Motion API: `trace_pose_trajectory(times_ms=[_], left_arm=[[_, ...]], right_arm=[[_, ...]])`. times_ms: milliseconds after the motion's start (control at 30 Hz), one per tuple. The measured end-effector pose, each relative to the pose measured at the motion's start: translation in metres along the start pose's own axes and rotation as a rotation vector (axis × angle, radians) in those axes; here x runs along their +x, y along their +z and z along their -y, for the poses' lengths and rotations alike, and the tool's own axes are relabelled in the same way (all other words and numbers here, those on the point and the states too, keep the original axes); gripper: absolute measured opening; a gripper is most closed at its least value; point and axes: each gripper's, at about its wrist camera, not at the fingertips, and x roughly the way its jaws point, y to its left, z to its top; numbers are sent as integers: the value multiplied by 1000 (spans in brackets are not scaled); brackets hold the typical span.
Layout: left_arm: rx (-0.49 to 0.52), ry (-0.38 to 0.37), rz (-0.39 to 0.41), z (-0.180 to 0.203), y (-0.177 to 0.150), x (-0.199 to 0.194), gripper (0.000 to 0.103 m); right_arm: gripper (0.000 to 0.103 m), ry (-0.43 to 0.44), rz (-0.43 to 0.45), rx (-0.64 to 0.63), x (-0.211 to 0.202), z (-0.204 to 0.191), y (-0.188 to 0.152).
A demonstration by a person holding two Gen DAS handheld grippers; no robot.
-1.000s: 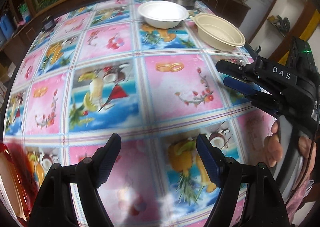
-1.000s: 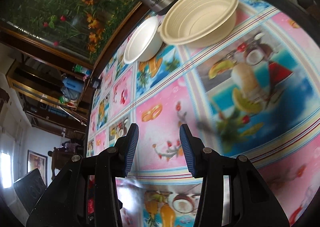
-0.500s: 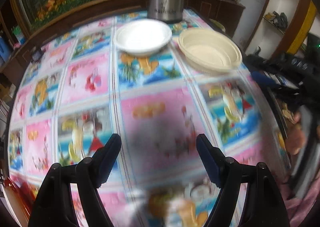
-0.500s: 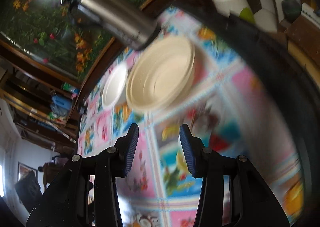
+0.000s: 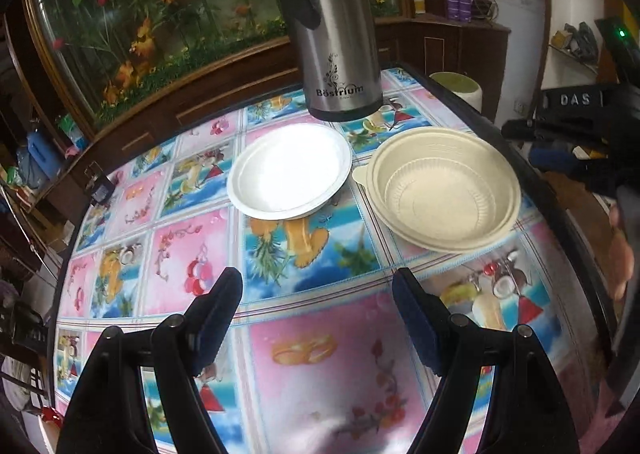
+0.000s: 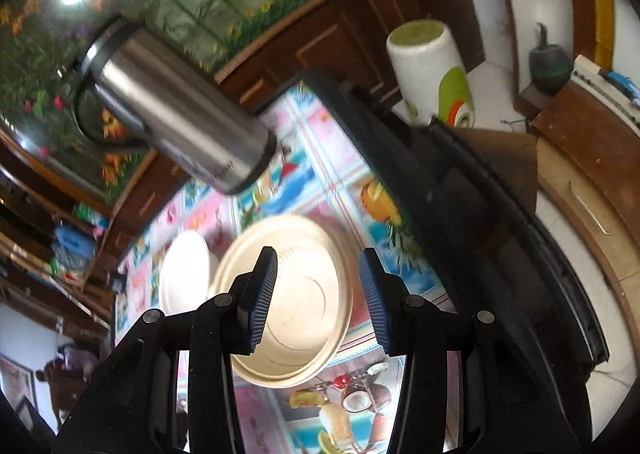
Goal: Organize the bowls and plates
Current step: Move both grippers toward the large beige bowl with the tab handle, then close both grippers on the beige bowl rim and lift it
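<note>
The worktop [image 5: 320, 334] wears a glossy cloth of pink and blue squares printed with fruit and drinks; behind its far edge runs dark wood panelling under a mural of flowers and bamboo [image 5: 160, 14], and a steel flask [image 5: 340, 34] stands upright at the far side; off the right edge a white and green stool [image 6: 432, 66] sits on the floor.

The left gripper [image 5: 318, 314] tilts down over the near middle of the cloth, its jaws spread wide with nothing between them; the right gripper [image 6: 318, 298] also tilts down, hanging above the beige bowl [image 6: 288, 302], its blue pads partly apart and holding nothing; in the left view it enters from the right edge, a hand [image 5: 622, 254] below it.

The white plate [image 5: 290, 170] lies flat, face up, just left of the beige bowl [image 5: 444, 190]; their rims nearly meet, though whether they touch I cannot tell; the bowl sits mouth up, its small tab pointing left towards the plate; both rest just near of the flask.
</note>
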Motion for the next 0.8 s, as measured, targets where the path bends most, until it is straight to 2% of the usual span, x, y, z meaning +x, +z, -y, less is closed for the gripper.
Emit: trace_pose_trajectory(times_ms=[133,300,500,600,800], left_arm=[[-26,17,6,4,4,9,78],[-91,25,11,1,11,23,78],[-280,-71,-10,-19,19,41,78],[-323,-100,-25,-19,23,50,78],[-437,-229,-141,-22,32,78,78]], right_arm=[[42,47,-24,51,9,13,-2],[42,60,-46,87,19,22,-7],[42,113,-66,130,24,29,-6],[42,123,-79,138,27,29,-6],[42,131,-104,140,35,28,-8]])
